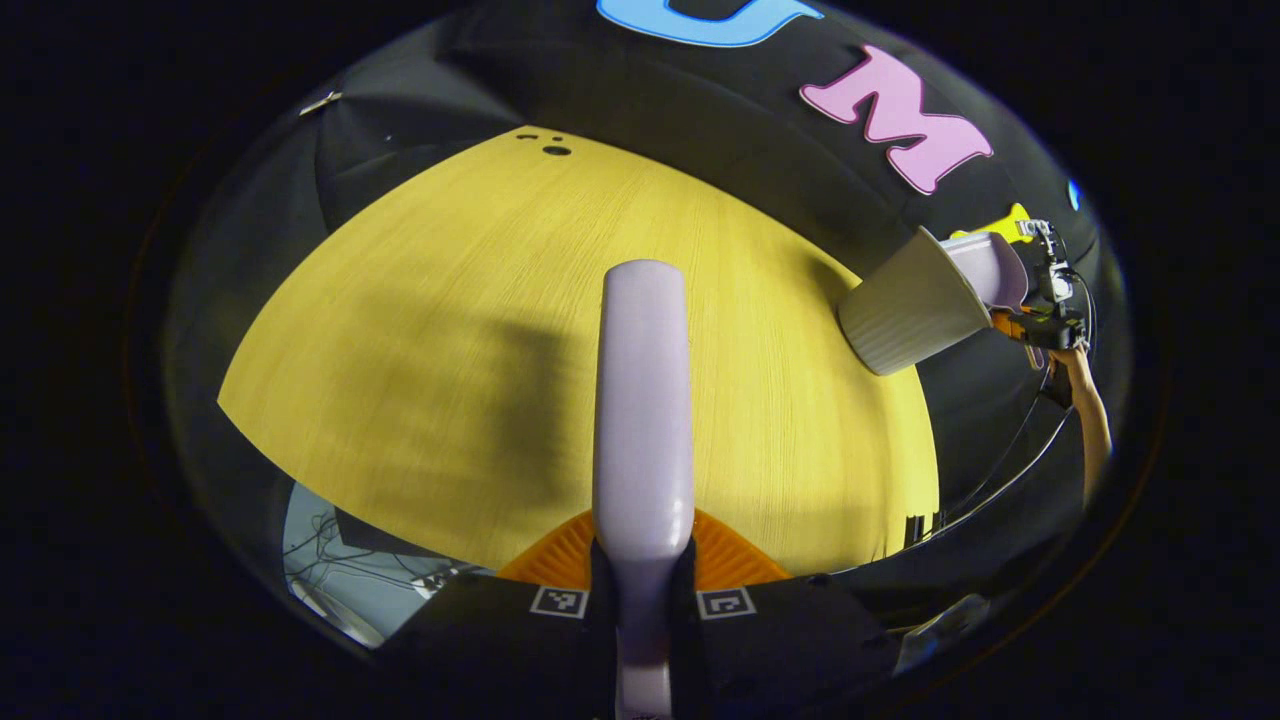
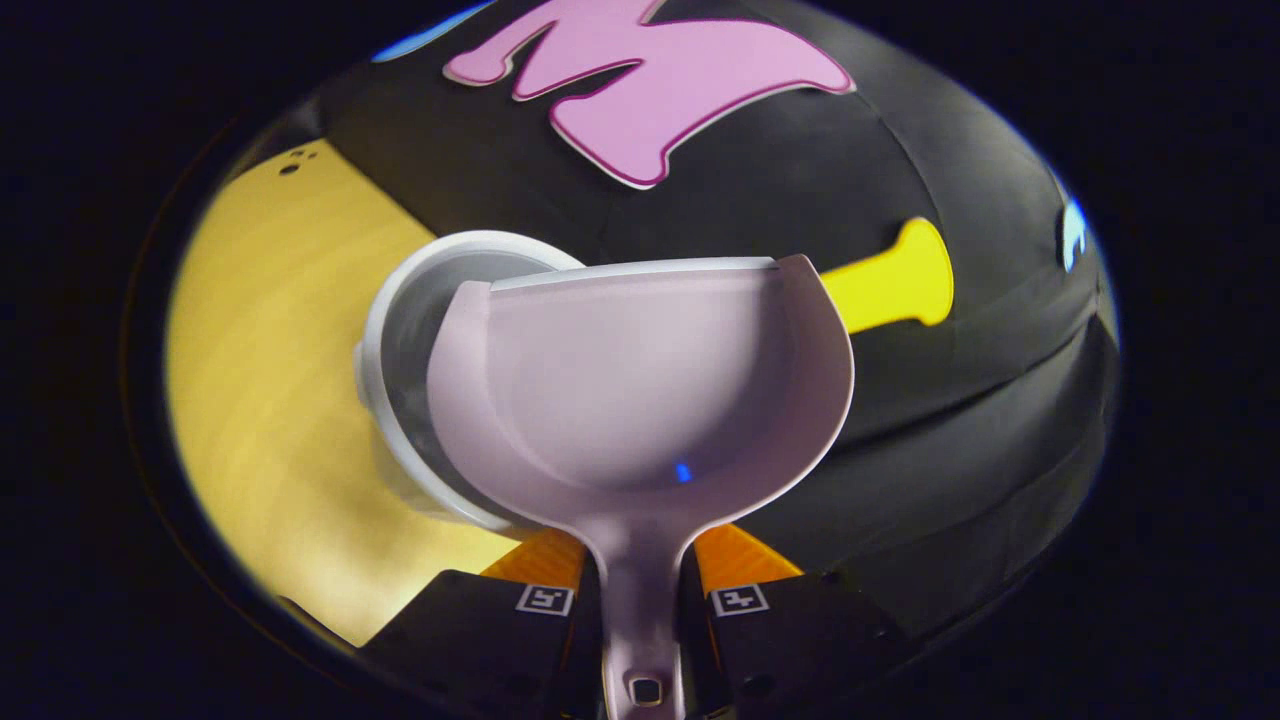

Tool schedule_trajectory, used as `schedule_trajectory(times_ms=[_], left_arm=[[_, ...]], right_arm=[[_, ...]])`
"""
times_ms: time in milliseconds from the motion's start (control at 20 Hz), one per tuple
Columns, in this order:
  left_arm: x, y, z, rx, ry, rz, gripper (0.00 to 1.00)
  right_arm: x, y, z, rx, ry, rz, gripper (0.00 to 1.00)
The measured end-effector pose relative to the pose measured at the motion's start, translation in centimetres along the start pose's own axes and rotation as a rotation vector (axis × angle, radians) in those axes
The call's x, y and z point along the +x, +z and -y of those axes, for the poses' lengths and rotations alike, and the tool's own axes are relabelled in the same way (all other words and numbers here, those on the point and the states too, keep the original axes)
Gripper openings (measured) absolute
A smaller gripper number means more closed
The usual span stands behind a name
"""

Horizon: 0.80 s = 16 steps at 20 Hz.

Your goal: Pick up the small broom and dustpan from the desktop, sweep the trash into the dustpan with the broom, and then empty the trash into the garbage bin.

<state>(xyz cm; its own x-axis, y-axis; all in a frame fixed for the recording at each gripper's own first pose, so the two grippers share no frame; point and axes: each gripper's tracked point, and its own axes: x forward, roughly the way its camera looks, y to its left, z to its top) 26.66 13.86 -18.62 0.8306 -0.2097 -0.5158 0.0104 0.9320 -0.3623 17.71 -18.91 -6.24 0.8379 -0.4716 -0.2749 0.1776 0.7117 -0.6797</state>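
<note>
Dustpan [image 2: 640,390], pale lilac and scoop-shaped, sits pinched by its handle in the right hand-held gripper [image 2: 642,600] over the white bin [image 2: 400,330]; left hand-held gripper [image 1: 642,600] pinches the lilac broom [image 1: 642,400].

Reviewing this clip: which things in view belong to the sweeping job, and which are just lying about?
Part of the job:
- broom, clamped in the left tongs
- dustpan, clamped in the right tongs, tipped over the bin
- garbage bin
- desktop

Just lying about:
- cables below the desk edge
</note>
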Motion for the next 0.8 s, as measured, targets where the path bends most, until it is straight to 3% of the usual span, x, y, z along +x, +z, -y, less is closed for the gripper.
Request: schedule_trajectory(times_ms=[150, 400, 550, 800], left_arm=[[-1.1, 1.0, 0.8, 0.005, -0.01, 0.045, 0.25], [-1.4, 1.1, 1.1, 0.012, -0.034, 0.07, 0.25], [-1.5, 1.1, 0.9, 0.035, -0.041, 0.073, 0.25], [-1.6, 1.1, 0.4, 0.083, -0.052, 0.08, 0.25]], right_arm=[[-1.8, 0.9, 0.1, 0.119, 0.042, 0.017, 0.35], [-3.5, 4.0, -1.5, 0.355, 0.2, 0.094, 0.35], [-6.9, 5.4, -3.3, 0.41, 0.271, 0.135, 0.35], [-15.4, 5.3, -10.7, 0.451, 0.427, 0.184, 0.32]])
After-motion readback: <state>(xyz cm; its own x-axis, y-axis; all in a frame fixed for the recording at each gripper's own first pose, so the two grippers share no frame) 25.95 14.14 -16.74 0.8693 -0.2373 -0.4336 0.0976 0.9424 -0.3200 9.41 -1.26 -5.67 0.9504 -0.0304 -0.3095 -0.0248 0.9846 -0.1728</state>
